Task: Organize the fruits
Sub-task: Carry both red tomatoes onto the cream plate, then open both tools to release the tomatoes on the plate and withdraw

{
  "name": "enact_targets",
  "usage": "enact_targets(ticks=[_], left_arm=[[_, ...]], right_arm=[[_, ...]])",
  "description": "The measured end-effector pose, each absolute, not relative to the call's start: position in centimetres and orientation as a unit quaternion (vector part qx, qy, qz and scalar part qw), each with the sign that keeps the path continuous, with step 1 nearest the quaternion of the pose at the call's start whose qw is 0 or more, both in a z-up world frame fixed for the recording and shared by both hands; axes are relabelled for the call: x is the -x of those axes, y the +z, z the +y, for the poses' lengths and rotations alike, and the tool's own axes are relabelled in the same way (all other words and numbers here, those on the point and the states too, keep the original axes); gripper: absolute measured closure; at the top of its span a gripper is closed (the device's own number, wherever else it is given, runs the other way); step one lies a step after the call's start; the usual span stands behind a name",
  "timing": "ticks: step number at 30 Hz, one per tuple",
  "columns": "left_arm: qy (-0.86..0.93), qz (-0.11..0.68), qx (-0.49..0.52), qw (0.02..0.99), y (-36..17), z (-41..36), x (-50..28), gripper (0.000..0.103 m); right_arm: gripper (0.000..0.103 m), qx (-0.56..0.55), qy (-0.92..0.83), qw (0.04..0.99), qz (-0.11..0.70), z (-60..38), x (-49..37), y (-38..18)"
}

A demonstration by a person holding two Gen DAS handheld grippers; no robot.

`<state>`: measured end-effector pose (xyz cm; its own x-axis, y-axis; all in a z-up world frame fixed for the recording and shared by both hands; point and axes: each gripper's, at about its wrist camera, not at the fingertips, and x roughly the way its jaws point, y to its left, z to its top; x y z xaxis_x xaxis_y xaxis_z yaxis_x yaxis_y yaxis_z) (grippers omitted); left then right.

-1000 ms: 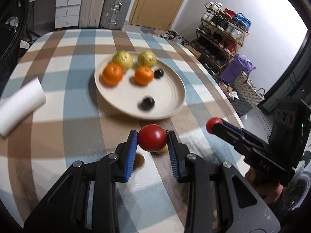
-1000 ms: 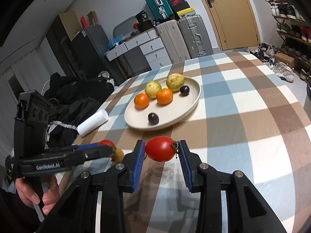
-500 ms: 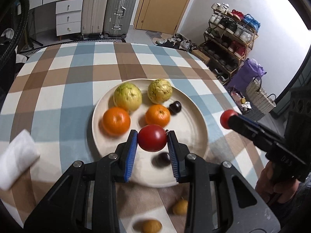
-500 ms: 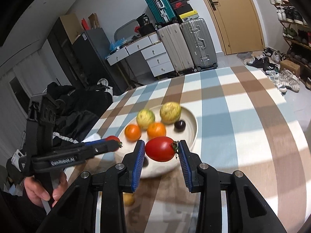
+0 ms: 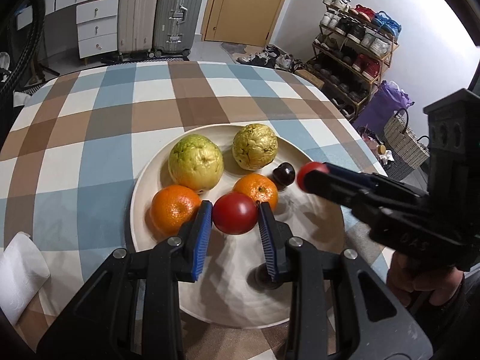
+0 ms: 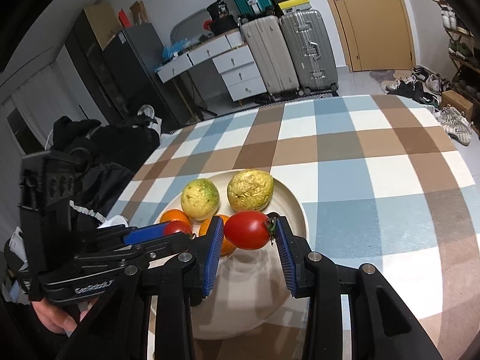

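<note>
My left gripper (image 5: pixel 235 219) is shut on a round red tomato (image 5: pixel 235 217) and holds it over the cream plate (image 5: pixel 318 210), just in front of two oranges (image 5: pixel 174 208). My right gripper (image 6: pixel 249 235) is shut on an oval red tomato (image 6: pixel 247 230) with a green stem, over the same plate (image 6: pixel 295 207). The plate holds two yellow-green guavas (image 5: pixel 195 161), the oranges and two dark plums (image 5: pixel 284 172). The right gripper also shows in the left wrist view (image 5: pixel 310 174), and the left gripper in the right wrist view (image 6: pixel 177 229).
A white paper roll (image 5: pixel 19 273) lies on the checked tablecloth (image 5: pixel 99 138) at the near left. Suitcases (image 5: pixel 159 15), drawers and a shoe rack (image 5: pixel 357 48) stand beyond the table.
Both grippers have moved forward with their tomatoes, from over the tablecloth in front of the plate to over the plate itself. The two small yellow fruits on the cloth have dropped out of view.
</note>
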<state>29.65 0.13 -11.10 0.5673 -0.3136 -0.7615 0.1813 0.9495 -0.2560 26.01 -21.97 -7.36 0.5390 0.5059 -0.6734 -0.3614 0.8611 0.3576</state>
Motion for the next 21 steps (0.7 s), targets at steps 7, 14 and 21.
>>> enact_targets(ticks=[7,14,21], left_arm=[[-0.146,0.446,0.086,0.879,-11.4,0.5,-29.8,0.074],[-0.148,0.443,0.093,0.879,-11.1,0.7,-29.6,0.074],[-0.141,0.433,0.090,0.886,-9.6,0.9,-28.5,0.061]], right_arm=[[0.067,-0.080,0.242,0.870,0.423,-21.4,-26.6,-8.3],[0.067,-0.075,0.243,0.868,0.426,-20.6,-26.7,-8.4],[0.062,-0.090,0.235,0.877,0.410,-21.4,-25.6,-7.2]])
